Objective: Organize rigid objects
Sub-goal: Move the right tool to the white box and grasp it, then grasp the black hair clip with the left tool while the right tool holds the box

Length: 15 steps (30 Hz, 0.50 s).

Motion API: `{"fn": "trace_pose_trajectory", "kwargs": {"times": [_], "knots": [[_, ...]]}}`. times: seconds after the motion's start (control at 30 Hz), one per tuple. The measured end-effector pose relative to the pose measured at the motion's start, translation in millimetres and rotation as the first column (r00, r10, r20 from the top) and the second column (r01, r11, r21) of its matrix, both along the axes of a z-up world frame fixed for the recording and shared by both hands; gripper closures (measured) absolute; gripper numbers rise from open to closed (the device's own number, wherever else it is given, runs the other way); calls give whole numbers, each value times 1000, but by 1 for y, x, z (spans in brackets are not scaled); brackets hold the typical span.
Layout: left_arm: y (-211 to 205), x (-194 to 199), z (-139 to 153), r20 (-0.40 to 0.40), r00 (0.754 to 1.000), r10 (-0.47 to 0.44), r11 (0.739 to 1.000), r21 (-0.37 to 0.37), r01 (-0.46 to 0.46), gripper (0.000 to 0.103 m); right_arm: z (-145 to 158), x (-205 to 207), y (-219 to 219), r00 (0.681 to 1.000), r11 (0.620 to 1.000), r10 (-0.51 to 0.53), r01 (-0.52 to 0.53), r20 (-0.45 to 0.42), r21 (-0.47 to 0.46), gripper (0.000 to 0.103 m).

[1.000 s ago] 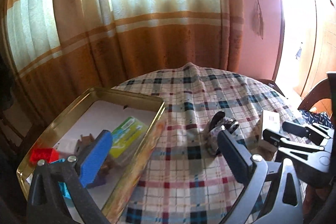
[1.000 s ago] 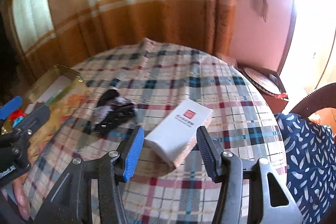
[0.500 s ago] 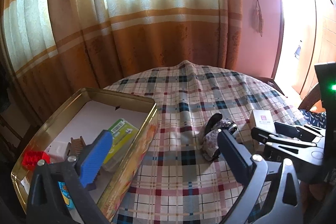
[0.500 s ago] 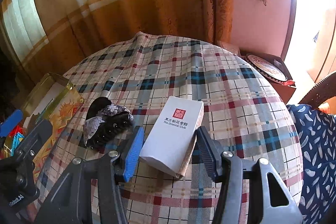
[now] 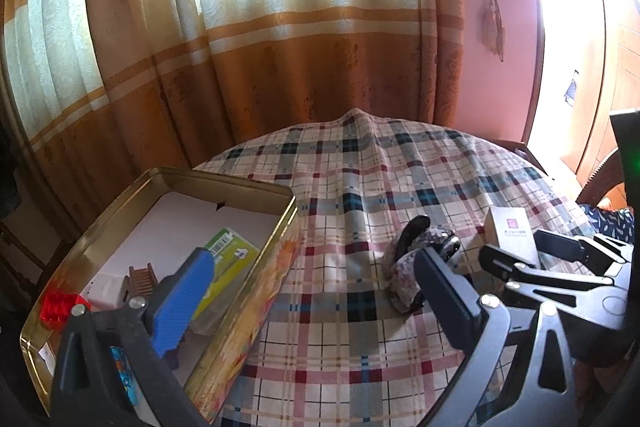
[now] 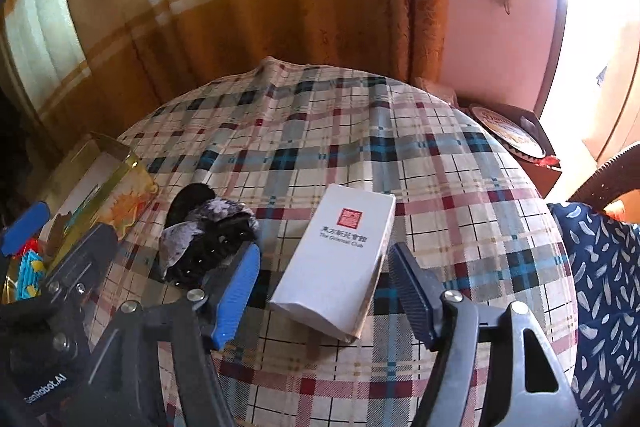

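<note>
The worktop [image 6: 460, 187] is covered by a plaid cloth; orange-banded curtains [image 5: 280, 47] are hung beyond it, a pink wall [image 5: 508, 87] seen right.

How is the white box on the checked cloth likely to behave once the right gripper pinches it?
The white box looks like thin card, so probably light and apt to dent. Flat faces suit the right gripper, whose opening jaws flank it without touching. Lying flat, it should slide, not roll.

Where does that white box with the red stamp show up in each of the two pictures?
Left wrist view: white box far right, beyond the hair clip.
Right wrist view: box bottom centre, lying on the cloth between the opening jaws.
Shared landmark: the hair clip, just left of it in both.
</note>
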<state>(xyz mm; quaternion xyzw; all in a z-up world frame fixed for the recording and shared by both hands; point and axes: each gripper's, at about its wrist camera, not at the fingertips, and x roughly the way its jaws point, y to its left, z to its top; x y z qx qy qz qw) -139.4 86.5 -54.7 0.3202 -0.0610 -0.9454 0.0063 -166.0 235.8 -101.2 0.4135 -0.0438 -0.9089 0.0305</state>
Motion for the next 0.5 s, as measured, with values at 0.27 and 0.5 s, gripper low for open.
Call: {"fn": "trace_pose_trajectory", "kwargs": {"times": [0.27,0.5], "knots": [[16,1,-3,-3,998,-64,998,8,64,2,-4,0,9,999,1000,14,-14,32,14,59],[37,0,-7,10,987,-160,987,12,160,2,-1,5,40,997,997,-71,72,5,-25,59]]}}
